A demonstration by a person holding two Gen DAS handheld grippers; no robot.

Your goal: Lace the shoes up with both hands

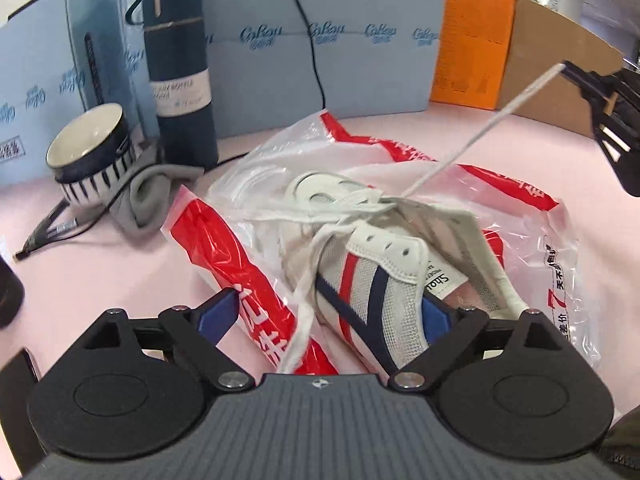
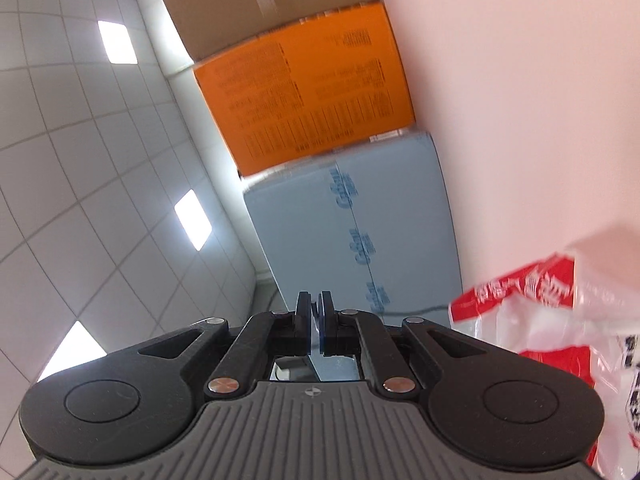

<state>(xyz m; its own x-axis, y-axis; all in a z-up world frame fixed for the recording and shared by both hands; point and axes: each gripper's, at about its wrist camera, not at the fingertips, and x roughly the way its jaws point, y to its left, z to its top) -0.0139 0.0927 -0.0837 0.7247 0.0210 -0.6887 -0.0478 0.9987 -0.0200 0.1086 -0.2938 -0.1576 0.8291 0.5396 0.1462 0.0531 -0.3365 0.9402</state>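
Note:
A white mesh sneaker (image 1: pixel 384 280) with red and navy stripes lies on a red-and-clear plastic bag (image 1: pixel 248 264) on the pink table. My left gripper (image 1: pixel 336 312) is open, its blue pads either side of the shoe's near flank; a loose white lace (image 1: pixel 304 304) hangs between them. The other lace end (image 1: pixel 480 128) runs taut from the eyelets up to my right gripper (image 1: pixel 576 76), which is shut on its tip at the upper right. In the right wrist view the right gripper (image 2: pixel 316 320) is closed and tilted toward the ceiling; the lace is hidden there.
A dark thermos (image 1: pixel 180 76), a striped bowl (image 1: pixel 92 152), a grey cloth (image 1: pixel 152 196) and a pen (image 1: pixel 48 232) stand at the left. Blue (image 1: pixel 360 40), orange (image 1: pixel 472 40) and brown boxes (image 1: pixel 560 60) line the table's back. The bag edge (image 2: pixel 560 340) shows at the right wrist view's right.

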